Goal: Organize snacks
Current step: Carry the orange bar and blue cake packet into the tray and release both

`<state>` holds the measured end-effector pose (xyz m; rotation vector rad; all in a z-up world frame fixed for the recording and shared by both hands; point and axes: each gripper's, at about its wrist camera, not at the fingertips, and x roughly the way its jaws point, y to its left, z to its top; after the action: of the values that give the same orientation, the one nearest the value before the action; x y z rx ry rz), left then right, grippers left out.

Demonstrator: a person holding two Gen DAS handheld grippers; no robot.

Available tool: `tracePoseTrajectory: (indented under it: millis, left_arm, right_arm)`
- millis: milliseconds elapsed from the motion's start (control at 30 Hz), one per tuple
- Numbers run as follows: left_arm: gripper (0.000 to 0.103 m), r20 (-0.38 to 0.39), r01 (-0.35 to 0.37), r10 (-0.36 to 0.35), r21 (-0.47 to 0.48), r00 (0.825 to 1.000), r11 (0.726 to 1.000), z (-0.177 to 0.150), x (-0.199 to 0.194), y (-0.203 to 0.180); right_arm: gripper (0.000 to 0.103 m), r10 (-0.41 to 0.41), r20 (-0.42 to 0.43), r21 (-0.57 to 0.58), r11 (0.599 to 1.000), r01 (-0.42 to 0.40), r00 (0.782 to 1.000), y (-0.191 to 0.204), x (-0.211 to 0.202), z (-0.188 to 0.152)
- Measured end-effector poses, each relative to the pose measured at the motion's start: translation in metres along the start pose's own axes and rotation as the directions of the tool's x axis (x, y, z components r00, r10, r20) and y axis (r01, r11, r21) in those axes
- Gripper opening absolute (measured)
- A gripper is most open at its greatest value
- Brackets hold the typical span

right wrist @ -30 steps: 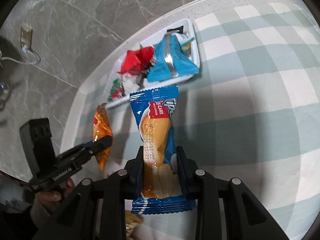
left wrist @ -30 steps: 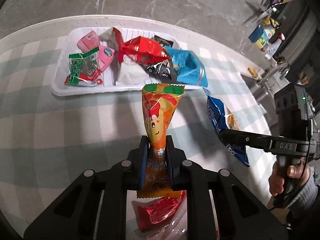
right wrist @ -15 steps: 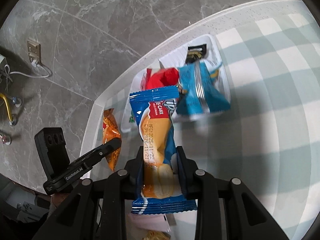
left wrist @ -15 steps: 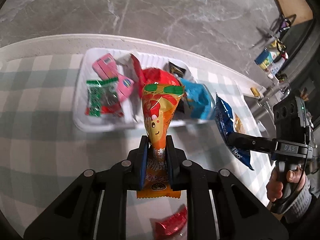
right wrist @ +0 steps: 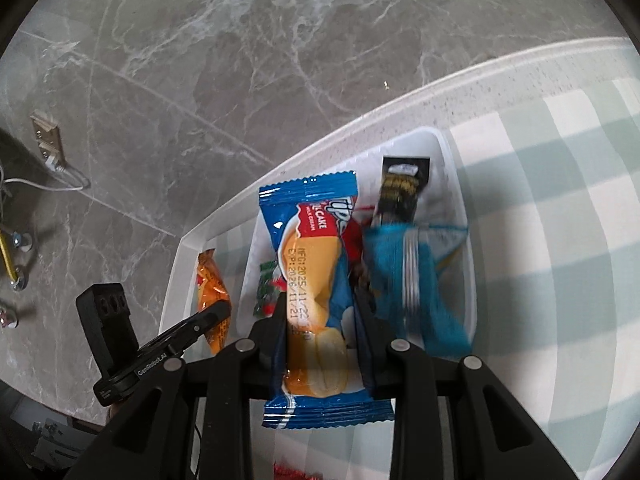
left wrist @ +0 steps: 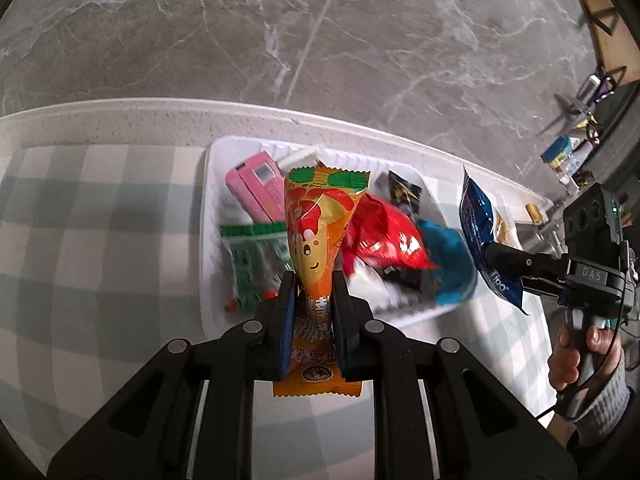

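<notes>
My left gripper (left wrist: 314, 280) is shut on an orange cartoon snack packet (left wrist: 318, 224) and holds it upright over the near edge of the white tray (left wrist: 208, 208). The tray holds a pink box (left wrist: 256, 188), a green packet (left wrist: 256, 256), a red packet (left wrist: 384, 236), a light blue packet (left wrist: 448, 268) and a small black packet (left wrist: 404, 192). My right gripper (right wrist: 322, 312) is shut on a blue cake packet (right wrist: 316, 272) and holds it above the tray (right wrist: 452, 152). It also shows in the left wrist view (left wrist: 478, 236) at the right.
The tray lies near the far edge of the checked tablecloth (left wrist: 100, 240), with grey marble floor (left wrist: 320, 40) beyond. A red wrapper (right wrist: 290, 472) lies on the cloth below my right gripper. Clutter stands at the far right (left wrist: 572, 152).
Both grippers have moved forward with their packets, from over the cloth to over the tray. The tray now looks much closer in both views.
</notes>
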<state>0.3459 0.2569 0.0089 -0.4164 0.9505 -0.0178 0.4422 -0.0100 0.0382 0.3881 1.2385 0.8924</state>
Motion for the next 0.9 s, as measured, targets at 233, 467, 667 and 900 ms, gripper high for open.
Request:
tracePoseTrajectory:
  millis: [233, 467, 667, 900]
  left_arm:
    - [0.015, -0.013, -0.025, 0.025, -0.009, 1.0, 1.0, 0.023, 0.02, 0.016]
    - [0.015, -0.025, -0.045, 0.044, -0.016, 0.999, 0.999, 0.035, 0.038, 0.027]
    - [0.017, -0.03, -0.108, 0.108, 0.001, 0.994, 0.994, 0.038, 0.053, 0.029]
    - [0.058, -0.006, -0.132, 0.132, 0.031, 0.991, 0.991, 0.037, 0.054, 0.026]
  right_arm:
    - [0.032, -0.015, -0.01, 0.008, 1.0, 0.015, 1.0, -0.002, 0.023, 0.024]
    - [0.032, -0.032, -0.027, 0.016, 0.999, 0.033, 0.999, -0.006, 0.044, 0.035]
    - [0.035, -0.093, -0.026, -0.009, 0.996, 0.092, 0.995, -0.006, 0.05, 0.038]
    - [0.048, -0.105, 0.033, -0.064, 0.992, 0.107, 0.994, 0.005, 0.027, 0.034]
